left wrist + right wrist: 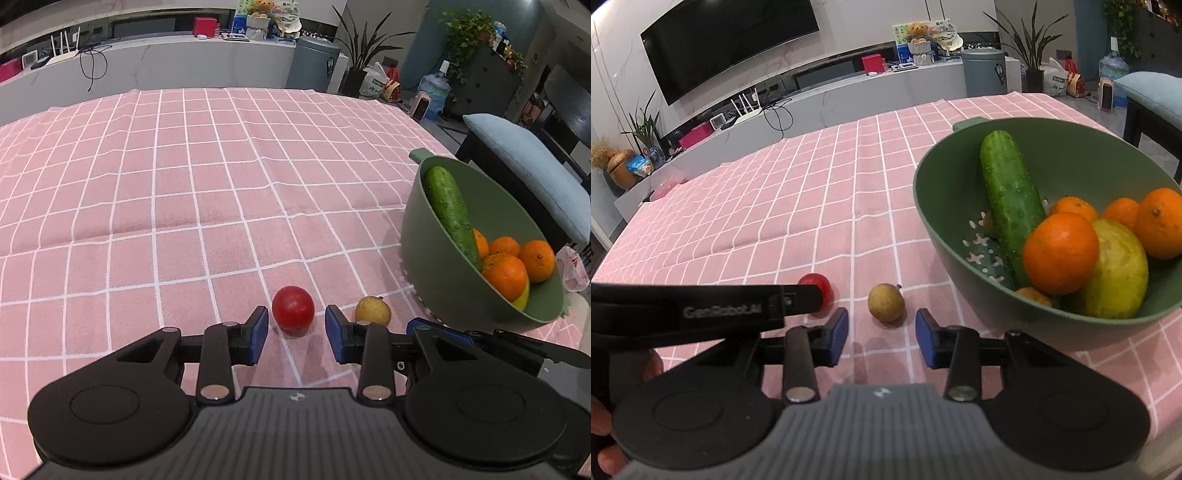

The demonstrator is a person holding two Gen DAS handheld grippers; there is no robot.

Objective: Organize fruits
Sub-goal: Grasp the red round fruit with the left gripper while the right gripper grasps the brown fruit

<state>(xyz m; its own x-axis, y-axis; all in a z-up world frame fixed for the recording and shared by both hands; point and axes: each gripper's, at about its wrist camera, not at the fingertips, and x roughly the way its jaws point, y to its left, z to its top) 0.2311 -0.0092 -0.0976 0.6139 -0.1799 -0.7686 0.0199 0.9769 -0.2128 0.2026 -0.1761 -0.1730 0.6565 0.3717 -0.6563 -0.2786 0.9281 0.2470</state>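
Note:
A red tomato (293,310) lies on the pink checked cloth just ahead of my open left gripper (296,334), between its blue pads. A small yellow-brown fruit (373,311) lies to its right, just ahead of my open right gripper (881,338) in the right wrist view (886,302). The tomato (822,290) is partly hidden there behind the left gripper's arm. A green colander bowl (960,236) at the right holds a cucumber (1010,199), several oranges (1060,253) and a yellow-green fruit (1117,273). Both grippers are empty.
The pink checked cloth (184,192) covers the table. A blue cushioned stool (524,162) stands beyond the table's right edge. A counter with a TV, boxes, plants and a grey bin lies beyond the far edge.

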